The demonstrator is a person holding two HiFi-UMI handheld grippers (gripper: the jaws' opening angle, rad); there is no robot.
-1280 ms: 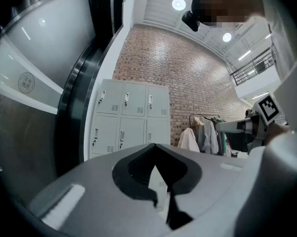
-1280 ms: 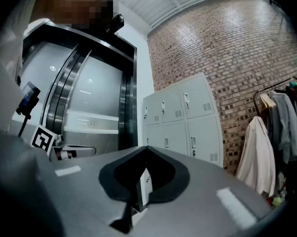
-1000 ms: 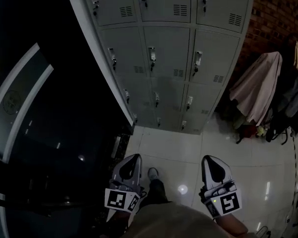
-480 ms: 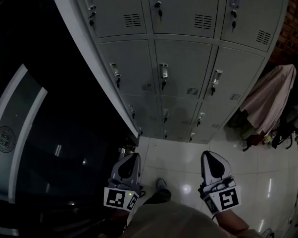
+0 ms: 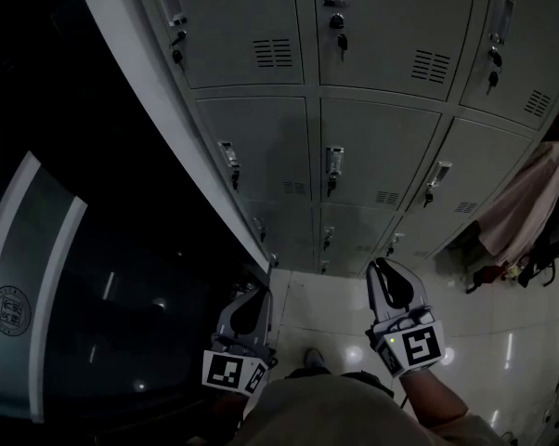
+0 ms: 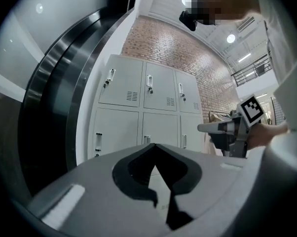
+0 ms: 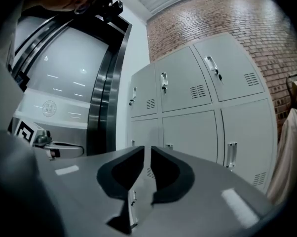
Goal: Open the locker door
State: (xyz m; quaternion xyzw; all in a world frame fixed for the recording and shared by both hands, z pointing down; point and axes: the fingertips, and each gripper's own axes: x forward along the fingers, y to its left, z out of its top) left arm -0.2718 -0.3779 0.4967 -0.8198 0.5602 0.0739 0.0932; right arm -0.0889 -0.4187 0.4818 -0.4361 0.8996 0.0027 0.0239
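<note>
A grey bank of lockers (image 5: 372, 156) stands ahead with every door shut, each bearing a small handle (image 5: 333, 161) and a vent. Both grippers are held low in front of it, well short of the doors. My left gripper (image 5: 259, 295) is shut, its tips meeting with nothing between them (image 6: 154, 145). My right gripper (image 5: 380, 266) has just been opening. Its jaws stand a narrow slit apart (image 7: 147, 148) and are empty. The lockers (image 6: 158, 93) fill the middle of both gripper views (image 7: 188, 88).
A dark glass wall with a curved metal frame (image 5: 38, 277) runs along the left of the lockers. A pale cloth (image 5: 530, 203) hangs over things at the right. The floor (image 5: 335, 314) is glossy tile. A brick wall (image 7: 267, 28) rises behind the lockers.
The lockers have grown larger and nearer in the head view. Both grippers have travelled forward toward them, still side by side.
</note>
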